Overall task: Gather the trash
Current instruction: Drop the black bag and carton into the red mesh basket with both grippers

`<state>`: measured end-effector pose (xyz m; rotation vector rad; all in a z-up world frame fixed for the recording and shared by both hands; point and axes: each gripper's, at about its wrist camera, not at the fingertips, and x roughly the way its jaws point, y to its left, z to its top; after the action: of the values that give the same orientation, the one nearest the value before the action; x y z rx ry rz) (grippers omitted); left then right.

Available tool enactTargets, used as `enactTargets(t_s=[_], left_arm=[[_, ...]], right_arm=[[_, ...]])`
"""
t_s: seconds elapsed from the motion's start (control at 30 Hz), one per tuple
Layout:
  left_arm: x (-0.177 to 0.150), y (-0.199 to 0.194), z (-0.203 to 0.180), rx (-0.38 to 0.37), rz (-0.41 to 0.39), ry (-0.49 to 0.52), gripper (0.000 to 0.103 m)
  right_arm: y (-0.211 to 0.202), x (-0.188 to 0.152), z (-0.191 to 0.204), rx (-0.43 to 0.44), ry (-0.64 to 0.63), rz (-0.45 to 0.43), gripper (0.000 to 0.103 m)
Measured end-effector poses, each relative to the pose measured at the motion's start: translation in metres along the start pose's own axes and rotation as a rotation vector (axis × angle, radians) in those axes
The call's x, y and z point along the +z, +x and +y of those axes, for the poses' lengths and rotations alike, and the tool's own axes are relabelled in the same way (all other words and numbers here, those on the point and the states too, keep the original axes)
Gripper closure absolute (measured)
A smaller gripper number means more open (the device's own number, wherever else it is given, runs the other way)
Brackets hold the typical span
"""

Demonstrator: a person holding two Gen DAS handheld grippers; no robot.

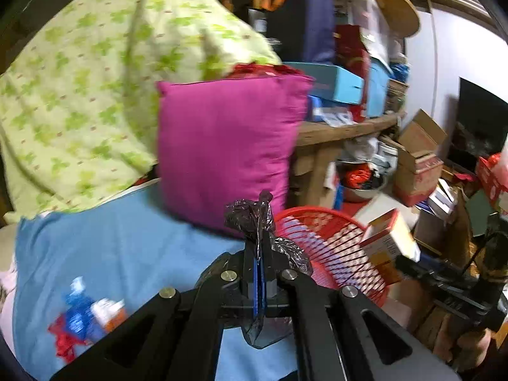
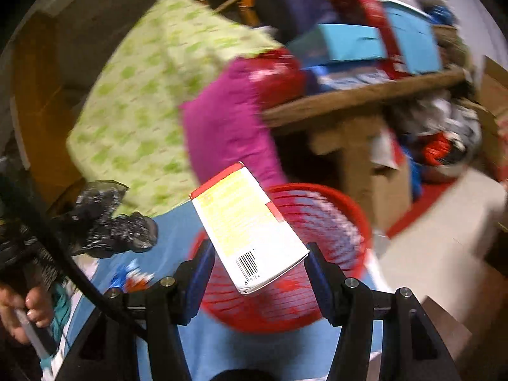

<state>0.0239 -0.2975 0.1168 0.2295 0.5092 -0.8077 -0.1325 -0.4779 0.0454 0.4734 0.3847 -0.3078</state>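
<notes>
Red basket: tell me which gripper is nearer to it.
Right. The right gripper, clamping the carton, hangs directly over the red basket. The left gripper, shut on the black plastic bag, sits beside its rim.

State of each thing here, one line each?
left gripper: shut on the black plastic bag
right gripper: shut on the carton, held above the basket
red basket: upright, on the blue sheet
wrappers: loose on the sheet, uncollected
pink pillow: standing on edge

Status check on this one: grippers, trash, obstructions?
Left gripper shut on black bag. Right gripper holding carton above red basket. Nothing blocking.
</notes>
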Motion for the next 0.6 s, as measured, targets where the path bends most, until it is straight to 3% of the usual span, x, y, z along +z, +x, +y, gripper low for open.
enactTargets(t_s=[0.13, 0.27, 0.4, 0.43, 0.47, 0.53, 0.6], left_arm=[[0.004, 0.037, -0.035, -0.02, 0.031, 0.043, 0.101], [-0.007, 0.066, -0.056, 0.06, 0.068, 0.11, 0.101], [-0.016, 0.068, -0.062, 0.117, 0.084, 0.16, 0.098], [-0.017, 0.066, -0.062, 0.132, 0.084, 0.17, 0.087], [-0.018, 0.064, -0.062, 0.149, 0.08, 0.178, 0.069], [-0.019, 0.052, -0.059, 0.199, 0.045, 0.2, 0.05], [-0.021, 0.038, -0.056, 0.246, 0.004, 0.231, 0.049]], right_arm=[[0.013, 0.004, -0.034, -0.026, 0.079, 0.037, 0.042], [0.031, 0.002, -0.049, -0.009, 0.13, 0.086, 0.04], [0.043, -0.002, -0.055, 0.013, 0.161, 0.117, 0.038], [0.044, -0.003, -0.055, 0.021, 0.166, 0.119, 0.037], [0.044, -0.006, -0.054, 0.028, 0.17, 0.118, 0.036], [0.046, -0.006, -0.052, 0.037, 0.175, 0.114, 0.036], [0.046, -0.007, -0.048, 0.037, 0.172, 0.107, 0.036]])
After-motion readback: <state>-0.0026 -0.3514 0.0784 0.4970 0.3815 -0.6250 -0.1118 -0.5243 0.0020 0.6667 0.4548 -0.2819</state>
